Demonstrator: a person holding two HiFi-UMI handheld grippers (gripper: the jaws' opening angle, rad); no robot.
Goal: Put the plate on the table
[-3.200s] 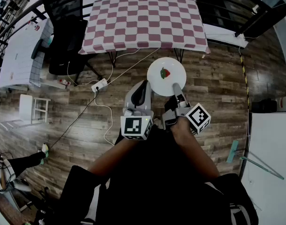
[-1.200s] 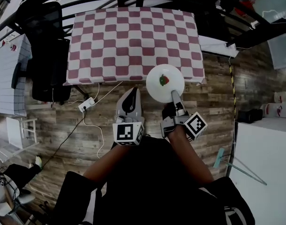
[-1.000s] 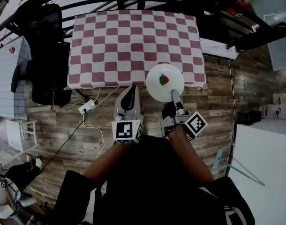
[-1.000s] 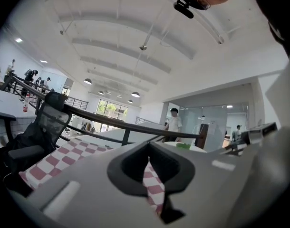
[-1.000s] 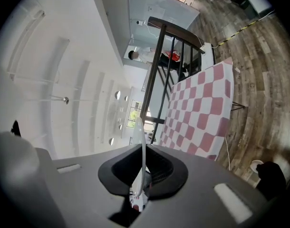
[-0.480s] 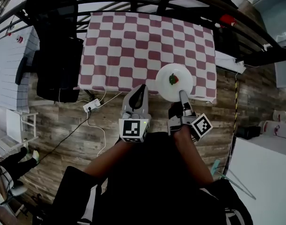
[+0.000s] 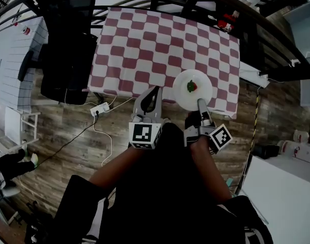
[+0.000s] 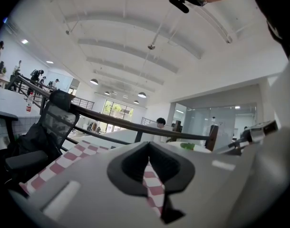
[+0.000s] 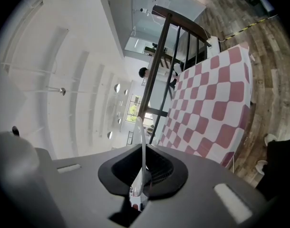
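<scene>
plate (image 7: 192,88) is pinched at its rim by the right gripper (image 7: 199,101), over the near edge of the checked table (image 7: 145,39). left gripper (image 7: 155,91) has its fingers together, holding nothing.

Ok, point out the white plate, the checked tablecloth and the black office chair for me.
white plate (image 7: 181,96): head view, bare left part of its face.
checked tablecloth (image 7: 155,44): head view, middle of the cloth.
black office chair (image 7: 68,65): head view, its seat.
</scene>
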